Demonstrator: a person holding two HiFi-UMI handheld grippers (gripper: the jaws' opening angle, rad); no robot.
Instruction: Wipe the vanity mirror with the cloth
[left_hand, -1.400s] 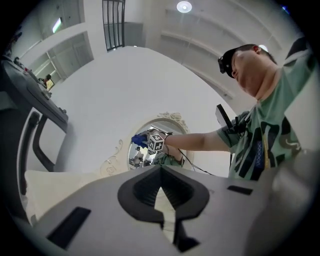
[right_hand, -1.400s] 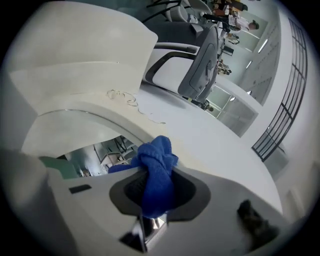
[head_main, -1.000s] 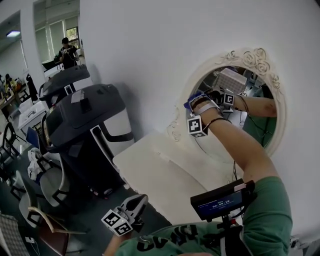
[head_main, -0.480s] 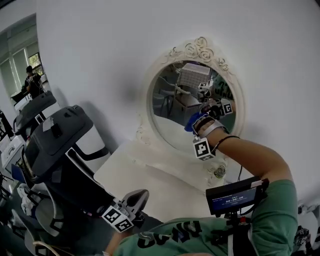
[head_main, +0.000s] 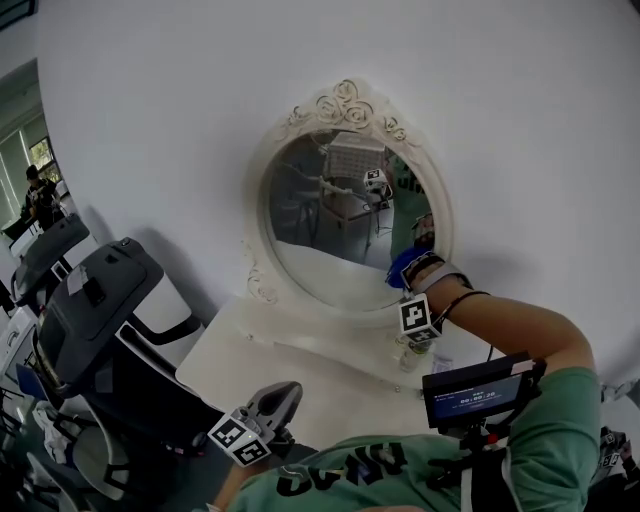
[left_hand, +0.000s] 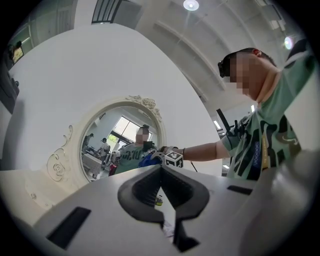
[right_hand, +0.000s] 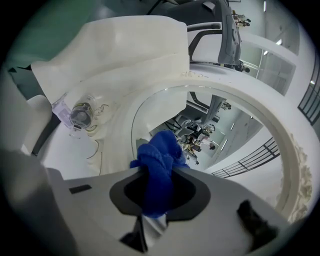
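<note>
the right gripper (right_hand: 156, 172) is clenched on the blue cloth (right_hand: 159, 152), and a bunched wad of it sticks out past the jaw tips. it sits low on the right side of the vanity mirror (head_main: 330, 225), close by the inner edge of the ornate frame (head_main: 345, 105); whether the wad presses the glass or hangs just off it i cannot tell. to wipe well, i judge the grip should be firm so that only cloth, never hard jaw, meets the glass, with light even pressure in overlapping arcs from this edge across the oval. the small clear bottle (right_hand: 80, 116) on the vanity table (head_main: 300, 355) below the wrist could get knocked on low passes. the left gripper (head_main: 280, 398) hangs low near the table's front edge, jaws together on nothing, well apart from the mirror.
</note>
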